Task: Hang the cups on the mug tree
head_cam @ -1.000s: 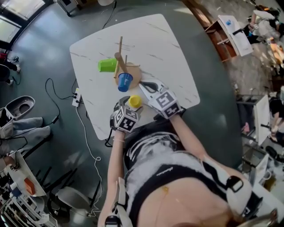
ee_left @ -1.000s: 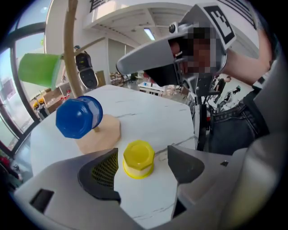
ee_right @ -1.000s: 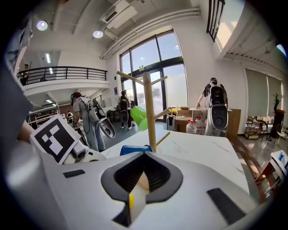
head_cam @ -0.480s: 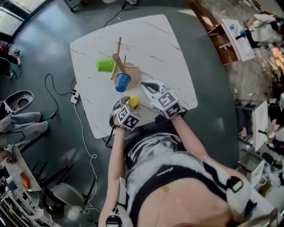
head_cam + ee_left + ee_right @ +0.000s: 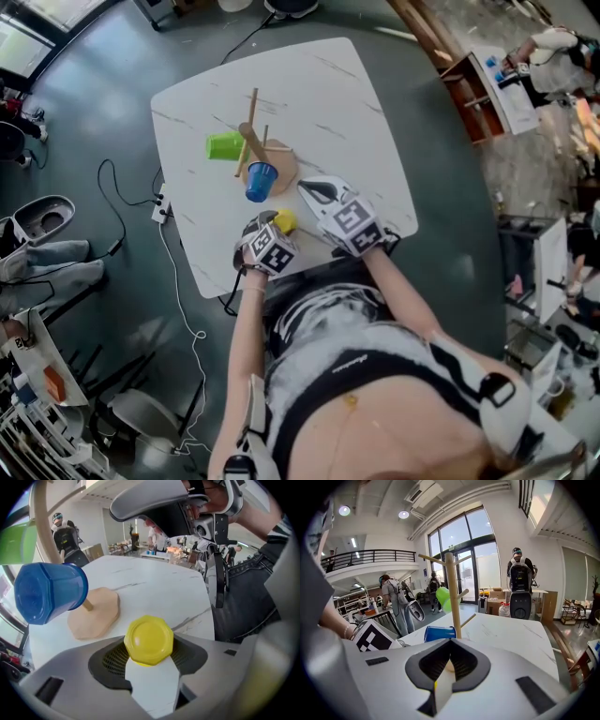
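Yellow cup (image 5: pixel 148 640) is pinched by my left fingers (image 5: pixel 107 662), just closed on it; my right fingers (image 5: pixel 465 663) meet, empty.

White marbled table (image 5: pixel 347 103), power strip (image 5: pixel 160 208) on dark floor (image 5: pixel 103 112) beside its left edge, wooden shelf (image 5: pixel 466 89) at upper right

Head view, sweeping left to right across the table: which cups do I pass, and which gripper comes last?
green cup → blue cup → yellow cup → right gripper
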`<state>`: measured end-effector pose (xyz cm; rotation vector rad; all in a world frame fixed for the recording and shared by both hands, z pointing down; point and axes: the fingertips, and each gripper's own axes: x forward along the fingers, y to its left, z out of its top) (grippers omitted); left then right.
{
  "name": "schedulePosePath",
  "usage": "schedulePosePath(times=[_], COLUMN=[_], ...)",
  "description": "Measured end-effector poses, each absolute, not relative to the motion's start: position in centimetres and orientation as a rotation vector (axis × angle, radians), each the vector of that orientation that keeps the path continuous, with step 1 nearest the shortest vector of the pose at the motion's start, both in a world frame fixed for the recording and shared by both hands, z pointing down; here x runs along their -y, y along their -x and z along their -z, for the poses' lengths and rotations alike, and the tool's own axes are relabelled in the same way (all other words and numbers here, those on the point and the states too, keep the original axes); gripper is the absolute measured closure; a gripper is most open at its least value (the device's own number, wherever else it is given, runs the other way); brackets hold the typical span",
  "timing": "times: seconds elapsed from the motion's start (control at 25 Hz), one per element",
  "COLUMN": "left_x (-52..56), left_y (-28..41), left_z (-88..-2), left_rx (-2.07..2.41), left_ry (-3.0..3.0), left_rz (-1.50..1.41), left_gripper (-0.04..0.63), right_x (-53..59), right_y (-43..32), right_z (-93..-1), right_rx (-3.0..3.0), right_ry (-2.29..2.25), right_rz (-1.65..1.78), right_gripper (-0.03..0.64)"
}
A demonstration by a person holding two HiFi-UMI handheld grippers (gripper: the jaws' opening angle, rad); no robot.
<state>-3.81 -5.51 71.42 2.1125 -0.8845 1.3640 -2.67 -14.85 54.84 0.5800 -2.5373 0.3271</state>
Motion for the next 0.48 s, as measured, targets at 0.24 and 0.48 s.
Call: schedulePosePath(times=[0.24, 0.48], left_x=[5.51, 5.09], left_y=[3.21, 2.87], left_z=[-71.84, -71.55], left_rx=[0.872, 0.87], left_ry=[-2.113, -2.128], left_rz=[-1.306, -1.318], left_gripper=[0.343, 0.348], right_x=[15.3, 15.57], right_y=[2.65, 2.46], right_z=[-54.81, -54.73], right_rx=[2.548, 2.549], right_ry=[-0.577, -0.573], right_rz=[-0.332, -0.333], right_gripper=[0.614, 0.614])
